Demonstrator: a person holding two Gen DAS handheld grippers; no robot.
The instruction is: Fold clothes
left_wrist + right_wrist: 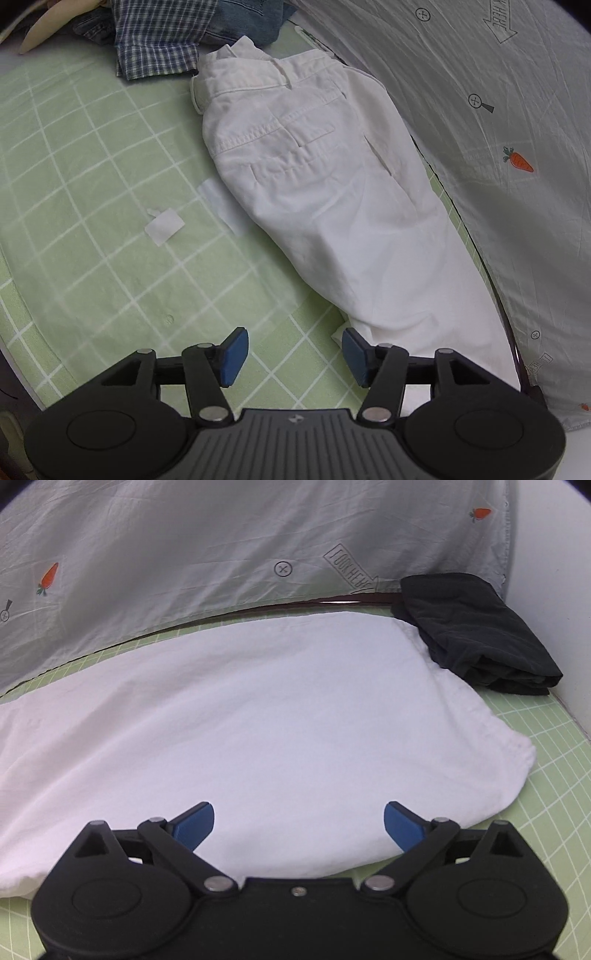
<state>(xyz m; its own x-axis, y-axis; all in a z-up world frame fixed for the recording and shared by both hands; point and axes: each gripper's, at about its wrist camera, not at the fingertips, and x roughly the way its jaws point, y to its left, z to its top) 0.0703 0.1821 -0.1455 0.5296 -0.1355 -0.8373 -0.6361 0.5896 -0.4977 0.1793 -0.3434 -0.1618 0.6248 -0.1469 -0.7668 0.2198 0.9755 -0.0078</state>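
A tabletop (92, 221) covered in a light green mat with a white grid is carrying everything here. White trousers (314, 177) are lying flat along its far edge, folded lengthwise, waistband end pointing toward a heap holding a blue checked shirt (155, 40) and denim (247, 22). A small white paper scrap (164, 226) is sitting on the mat near the trousers. In the right wrist view, a folded black garment (476, 635) is resting in the corner, overlapping the trouser hem.

White trousers (314, 177): matt woven cloth, creased. Gridded mat (92, 221): smooth, matt. Left gripper (295, 356): matt black plastic, blue pads (234, 356).
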